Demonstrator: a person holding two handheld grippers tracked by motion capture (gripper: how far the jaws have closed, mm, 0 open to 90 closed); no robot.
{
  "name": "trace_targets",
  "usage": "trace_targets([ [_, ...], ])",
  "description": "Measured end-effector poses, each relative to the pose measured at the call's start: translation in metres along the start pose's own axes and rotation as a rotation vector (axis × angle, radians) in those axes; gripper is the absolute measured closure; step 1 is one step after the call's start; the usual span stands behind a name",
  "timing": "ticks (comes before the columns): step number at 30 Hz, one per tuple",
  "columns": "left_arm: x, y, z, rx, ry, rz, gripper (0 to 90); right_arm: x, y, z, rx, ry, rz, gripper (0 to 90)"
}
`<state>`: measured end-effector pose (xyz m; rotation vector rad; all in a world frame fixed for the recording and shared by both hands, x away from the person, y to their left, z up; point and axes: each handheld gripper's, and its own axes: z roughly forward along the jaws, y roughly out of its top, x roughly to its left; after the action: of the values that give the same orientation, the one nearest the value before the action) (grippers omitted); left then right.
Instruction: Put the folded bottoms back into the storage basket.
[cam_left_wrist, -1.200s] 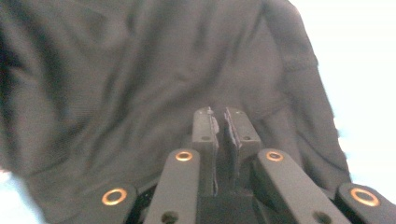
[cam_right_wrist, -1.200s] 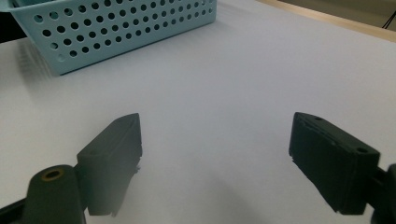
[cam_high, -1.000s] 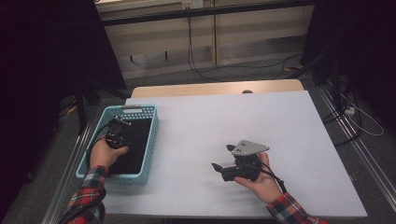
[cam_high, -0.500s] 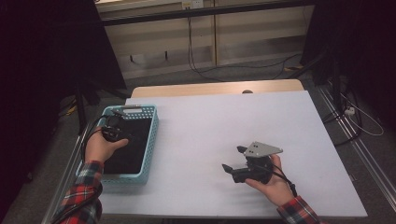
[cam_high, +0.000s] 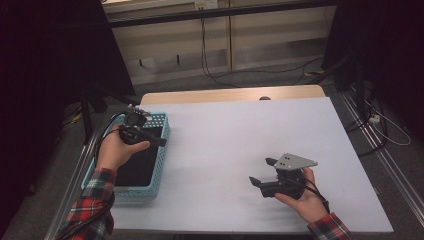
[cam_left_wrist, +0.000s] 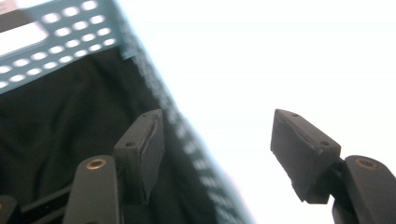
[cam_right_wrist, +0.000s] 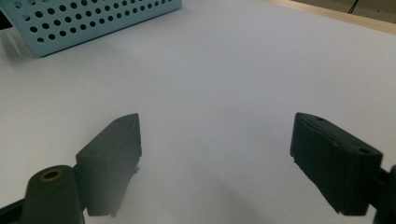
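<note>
The left tongs have just been opening and stand wide with nothing between them — the dark cloth lies in the basket at the bench's left, so the drop looks done. Since 1 second ago they've lifted toward the basket's far rim — the right tongs gape empty, shifted slightly right.

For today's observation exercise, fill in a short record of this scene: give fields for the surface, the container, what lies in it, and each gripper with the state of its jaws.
surface: white table
container: light blue perforated basket at the table's left edge
contents: black cloth lying inside the basket
left gripper: held over the basket's right rim; jaws have just been opening, nothing between them
right gripper: held low over the bare table, pointing toward the basket; jaws open, nothing between them
</note>
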<state>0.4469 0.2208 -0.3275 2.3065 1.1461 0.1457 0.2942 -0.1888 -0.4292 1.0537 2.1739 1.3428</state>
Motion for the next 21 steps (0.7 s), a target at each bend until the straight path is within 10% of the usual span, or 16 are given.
trace_targets([
  [21,-0.05,0.004,0.027,0.024,-0.084,0.119,28.3,-0.011,-0.01,-0.016,0.021,0.001,0.002,16.0],
])
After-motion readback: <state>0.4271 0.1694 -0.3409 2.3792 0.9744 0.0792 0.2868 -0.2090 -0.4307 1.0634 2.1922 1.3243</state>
